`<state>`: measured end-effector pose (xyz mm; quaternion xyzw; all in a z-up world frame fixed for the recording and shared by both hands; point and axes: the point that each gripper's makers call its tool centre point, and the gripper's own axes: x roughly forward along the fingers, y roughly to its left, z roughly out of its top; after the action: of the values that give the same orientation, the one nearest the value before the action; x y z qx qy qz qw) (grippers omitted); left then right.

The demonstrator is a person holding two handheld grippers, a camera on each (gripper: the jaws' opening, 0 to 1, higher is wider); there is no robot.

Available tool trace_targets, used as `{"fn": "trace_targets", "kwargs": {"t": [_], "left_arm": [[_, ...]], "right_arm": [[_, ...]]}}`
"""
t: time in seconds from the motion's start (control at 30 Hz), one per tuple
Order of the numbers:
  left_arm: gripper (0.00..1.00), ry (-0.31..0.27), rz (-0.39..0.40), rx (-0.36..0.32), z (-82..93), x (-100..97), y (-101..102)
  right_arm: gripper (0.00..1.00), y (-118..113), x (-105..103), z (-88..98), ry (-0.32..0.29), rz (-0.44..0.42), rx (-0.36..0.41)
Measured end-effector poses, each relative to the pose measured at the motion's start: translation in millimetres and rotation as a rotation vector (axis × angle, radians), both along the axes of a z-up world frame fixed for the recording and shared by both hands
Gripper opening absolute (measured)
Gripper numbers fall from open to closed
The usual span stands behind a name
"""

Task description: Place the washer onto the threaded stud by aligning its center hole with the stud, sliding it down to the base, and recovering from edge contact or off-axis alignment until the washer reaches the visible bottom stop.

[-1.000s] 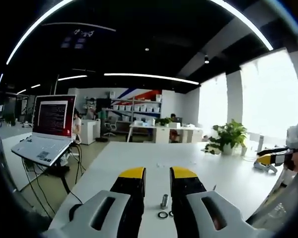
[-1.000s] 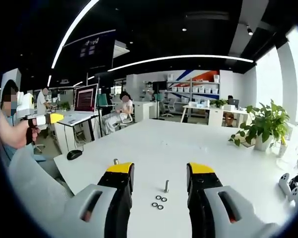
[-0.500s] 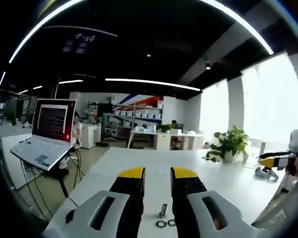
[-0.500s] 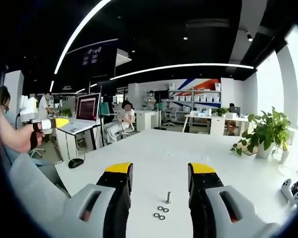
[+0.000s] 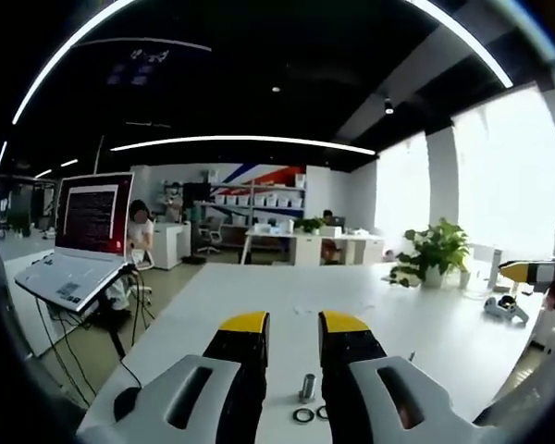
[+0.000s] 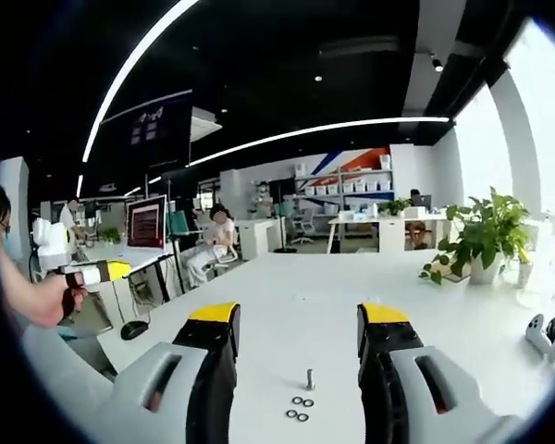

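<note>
Table (image 5: 259, 296), white and long, carries everything the task needs; it also runs ahead in the right gripper view (image 6: 287, 296). Windows (image 5: 509, 185) line one side of the office, and shelves (image 5: 254, 199) with white bins stand against the far wall. Off the table's edge in the left gripper view a laptop (image 5: 79, 240) sits open on a stand, its screen lit, with a mouse (image 5: 127, 403) near the table corner; the right gripper view shows the same laptop (image 6: 146, 224) farther off and the mouse (image 6: 134, 328) at the table edge. A potted plant (image 5: 435, 254) stands on the table toward the windows, also seen in the right gripper view (image 6: 481, 240).

The left gripper (image 5: 293, 326) hangs over the table with its jaws a narrow gap apart and nothing between them. The right gripper (image 6: 299, 316) is spread wide, also empty. In the right gripper view a hand (image 6: 51, 301) at the left holds the other gripper up off the table.

The stud (image 5: 307, 386) stands upright on the table, framed in the gap between the left jaws, bare of any washer. In the right gripper view the stud (image 6: 309, 378) stands between the wide jaws but farther ahead. The washers (image 6: 298, 408), three small dark rings, lie flat on the table just in front of the stud, close together; the left gripper view shows two of them (image 5: 303, 415), partly hidden by the jaw.
</note>
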<state>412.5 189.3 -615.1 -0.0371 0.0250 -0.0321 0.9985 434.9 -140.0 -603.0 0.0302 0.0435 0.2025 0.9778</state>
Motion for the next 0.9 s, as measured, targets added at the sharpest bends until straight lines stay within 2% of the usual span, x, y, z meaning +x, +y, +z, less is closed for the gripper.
{"fn": "trace_targets", "kwargs": {"t": [0.2,0.4,0.6,0.9], "left_arm": [[0.19,0.017,-0.016,0.029,-11.2,11.9,-13.9],[0.19,0.048,-0.027,0.041,-32.1,20.2,-25.8],[0.19,0.071,-0.033,0.069,-49.3,31.5,-31.9],[0.19,0.145,-0.013,0.081,-90.5,44.0,-22.8]], "right_arm": [[0.54,-2.3,-1.2,-0.1,-0.003,-0.014,0.008],[0.55,-8.1,-0.4,-1.9,0.006,-0.035,0.029],[0.55,-3.6,-2.6,-2.9,0.01,-0.014,0.031],[0.55,0.3,-4.7,-5.3,0.017,0.002,0.012]]}}
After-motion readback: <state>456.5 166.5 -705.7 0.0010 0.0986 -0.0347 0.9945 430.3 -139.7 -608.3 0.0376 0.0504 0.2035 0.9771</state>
